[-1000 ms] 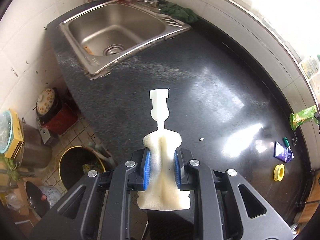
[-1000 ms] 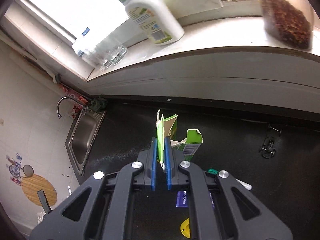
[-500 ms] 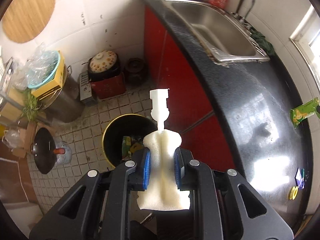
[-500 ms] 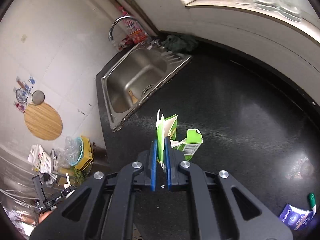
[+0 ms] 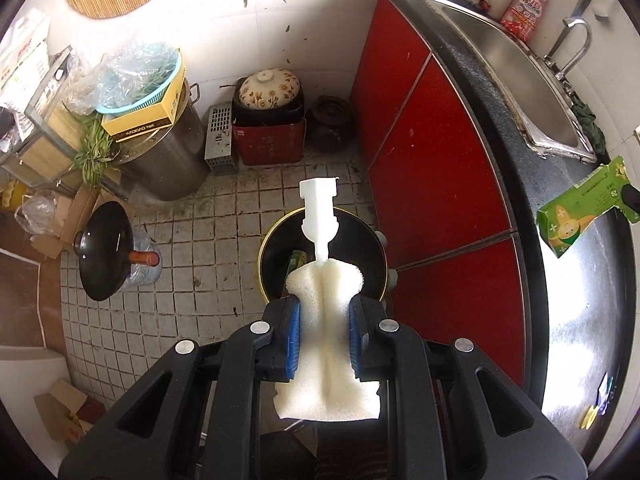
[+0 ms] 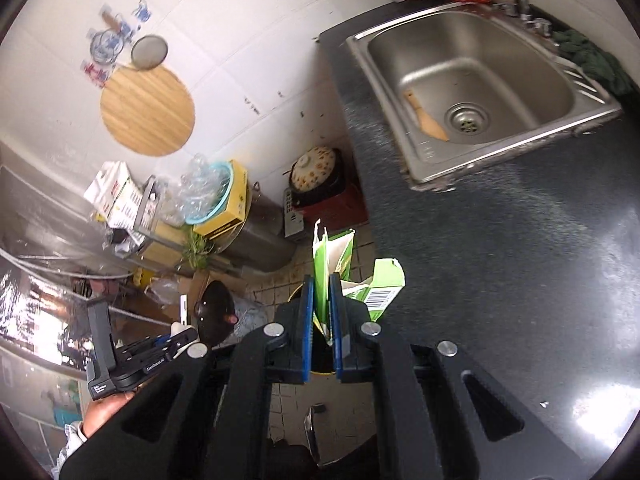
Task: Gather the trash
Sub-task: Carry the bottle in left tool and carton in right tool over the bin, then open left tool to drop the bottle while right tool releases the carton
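My left gripper (image 5: pixel 324 302) is shut on a white foam packing piece (image 5: pixel 320 208) that sticks out forward. It points steeply down over the yellow-rimmed black trash bin (image 5: pixel 265 248), which stands on the tiled floor by the red cabinets and holds some rubbish. My right gripper (image 6: pixel 322 278) is shut on a torn green carton (image 6: pixel 338 248), at the edge of the black counter (image 6: pixel 520 260). The bin's yellow rim (image 6: pixel 321 372) shows between its fingers. In the left wrist view the green carton (image 5: pixel 576 212) hangs at the far right above the counter.
Red cabinet doors (image 5: pixel 432 184) face the bin. Along the wall stand a steel pot (image 5: pixel 168 160), a floral-lidded clay pot (image 5: pixel 268 88) and a black lid on a bottle (image 5: pixel 104 256). The steel sink (image 6: pixel 500 60) holds a wooden spatula (image 6: pixel 426 114). A hand (image 6: pixel 108 412) holds the left gripper.
Both hands swung away from the counter toward the floor. The left gripper with the foam now hangs over the bin. The right gripper with the carton went from the window past the sink to the counter's edge.
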`<state>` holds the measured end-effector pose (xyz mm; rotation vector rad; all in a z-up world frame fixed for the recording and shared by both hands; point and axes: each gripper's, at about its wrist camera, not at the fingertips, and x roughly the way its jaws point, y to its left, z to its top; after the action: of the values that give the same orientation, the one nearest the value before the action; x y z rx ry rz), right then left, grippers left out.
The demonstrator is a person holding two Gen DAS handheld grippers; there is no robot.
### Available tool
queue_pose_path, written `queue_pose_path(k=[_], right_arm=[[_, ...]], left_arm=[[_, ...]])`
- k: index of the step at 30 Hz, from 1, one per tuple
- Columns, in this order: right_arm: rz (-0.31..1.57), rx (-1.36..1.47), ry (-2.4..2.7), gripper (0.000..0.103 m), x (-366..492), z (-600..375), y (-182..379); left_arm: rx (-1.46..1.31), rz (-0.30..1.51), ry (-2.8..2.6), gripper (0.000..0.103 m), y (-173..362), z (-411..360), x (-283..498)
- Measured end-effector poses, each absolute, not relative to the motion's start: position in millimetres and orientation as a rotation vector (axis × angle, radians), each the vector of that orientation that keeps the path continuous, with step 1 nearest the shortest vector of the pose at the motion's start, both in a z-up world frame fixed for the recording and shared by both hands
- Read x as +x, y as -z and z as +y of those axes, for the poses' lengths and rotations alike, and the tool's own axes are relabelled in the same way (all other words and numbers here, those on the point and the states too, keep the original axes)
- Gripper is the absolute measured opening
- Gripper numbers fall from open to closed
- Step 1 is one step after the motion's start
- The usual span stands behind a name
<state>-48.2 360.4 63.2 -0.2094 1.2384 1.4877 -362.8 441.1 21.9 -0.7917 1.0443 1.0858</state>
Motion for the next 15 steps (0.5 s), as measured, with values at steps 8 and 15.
queue_pose_path(k=[8,15], right_arm=[[1.329,-0.35,-1.57,0.009,-110.2,414.4,-24.2],[1.429,-0.369,-1.614,0.015,-141.5,438.5,-9.6]], left_arm=[[-0.861,1.069,-1.081,0.018,16.4,455.8,-379.8],[-0.991,1.04,-0.981,0.065,34.2,467.3,-371.0]])
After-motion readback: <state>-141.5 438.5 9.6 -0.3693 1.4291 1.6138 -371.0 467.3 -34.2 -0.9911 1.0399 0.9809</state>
